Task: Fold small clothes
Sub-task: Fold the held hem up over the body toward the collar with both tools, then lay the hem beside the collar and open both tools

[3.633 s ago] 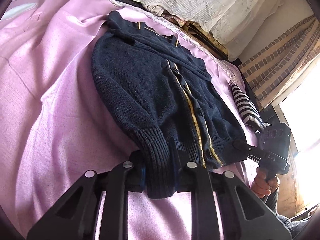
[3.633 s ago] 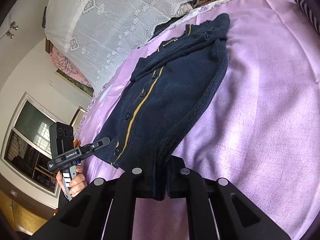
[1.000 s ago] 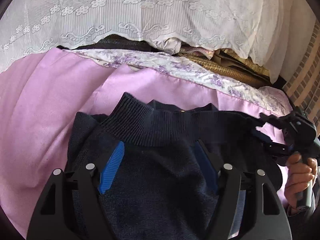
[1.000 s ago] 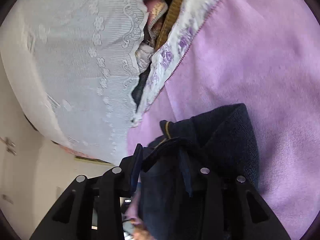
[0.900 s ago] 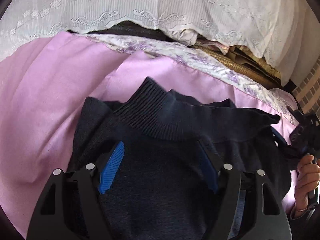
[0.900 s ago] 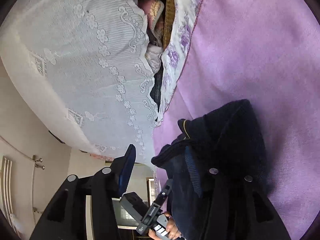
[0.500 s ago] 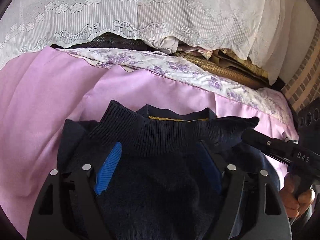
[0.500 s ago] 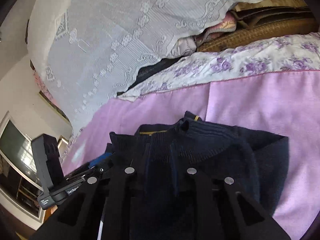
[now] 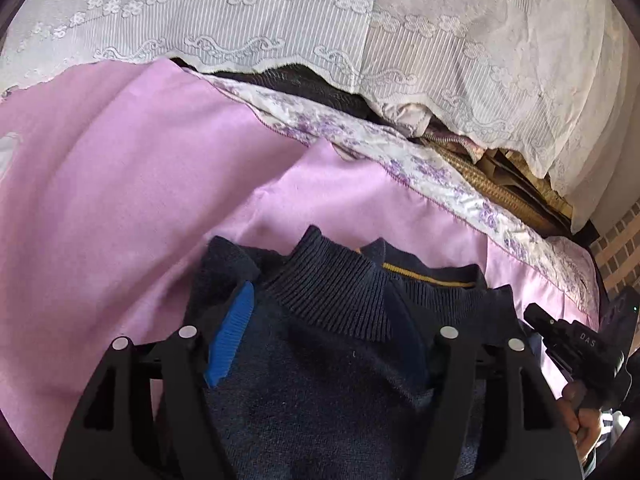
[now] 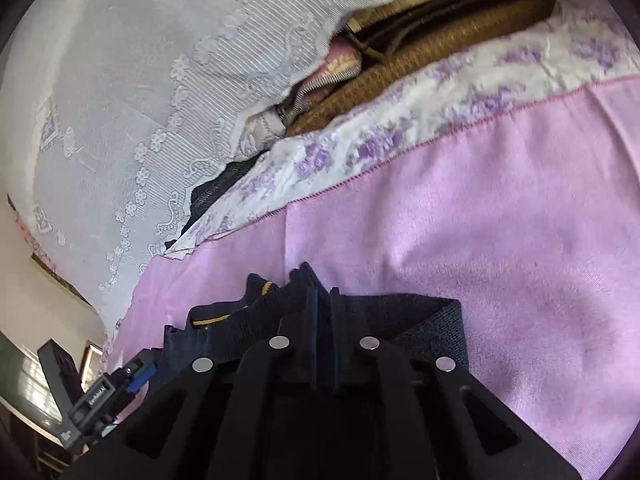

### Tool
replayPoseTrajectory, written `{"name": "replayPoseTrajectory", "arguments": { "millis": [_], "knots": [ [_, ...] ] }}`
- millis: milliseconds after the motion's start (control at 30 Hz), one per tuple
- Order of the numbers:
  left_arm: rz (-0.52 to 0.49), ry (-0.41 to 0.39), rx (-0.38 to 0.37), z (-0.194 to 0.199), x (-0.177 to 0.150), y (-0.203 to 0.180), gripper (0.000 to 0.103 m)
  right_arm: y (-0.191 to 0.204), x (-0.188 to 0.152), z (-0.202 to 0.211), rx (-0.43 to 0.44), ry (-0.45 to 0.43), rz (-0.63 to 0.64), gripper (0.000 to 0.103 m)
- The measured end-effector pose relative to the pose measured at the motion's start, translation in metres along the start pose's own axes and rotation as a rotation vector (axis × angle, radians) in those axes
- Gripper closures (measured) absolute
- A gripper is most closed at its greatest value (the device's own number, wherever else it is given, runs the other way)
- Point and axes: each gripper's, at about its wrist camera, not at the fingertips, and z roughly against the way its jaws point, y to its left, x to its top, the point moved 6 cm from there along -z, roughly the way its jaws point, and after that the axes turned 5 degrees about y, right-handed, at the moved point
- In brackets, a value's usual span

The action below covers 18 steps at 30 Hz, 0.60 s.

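Left wrist view: the left gripper sits spread wide over the navy cardigan, folded on the pink sheet. Right wrist view: the right gripper is pinched nearly closed at the hem, grip unclear. Fold looks laid; next, release and smooth.

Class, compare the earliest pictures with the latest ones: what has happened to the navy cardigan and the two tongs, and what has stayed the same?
The navy knitted cardigan was folded: its ribbed hem, held by both tongs, was carried up to the yellow-trimmed collar. The left tongs have since let go and stand open over it; the right tongs are closed, whether on fabric is unclear. The pink bedspread and white lace cover are unchanged.
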Motion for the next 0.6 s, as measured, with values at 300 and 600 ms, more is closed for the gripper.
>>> {"name": "replayPoseTrajectory", "arguments": {
  "millis": [300,600],
  "knots": [
    [-0.234,0.077,-0.062,0.006,-0.047,-0.062,0.026,0.076,-0.046,0.002,0.1,0.106,0.225,0.079],
    [-0.239,0.068,0.09,0.008,-0.069,-0.026,0.015,0.009,-0.054,0.013,0.052,0.133,0.096,0.103]
  ]
}}
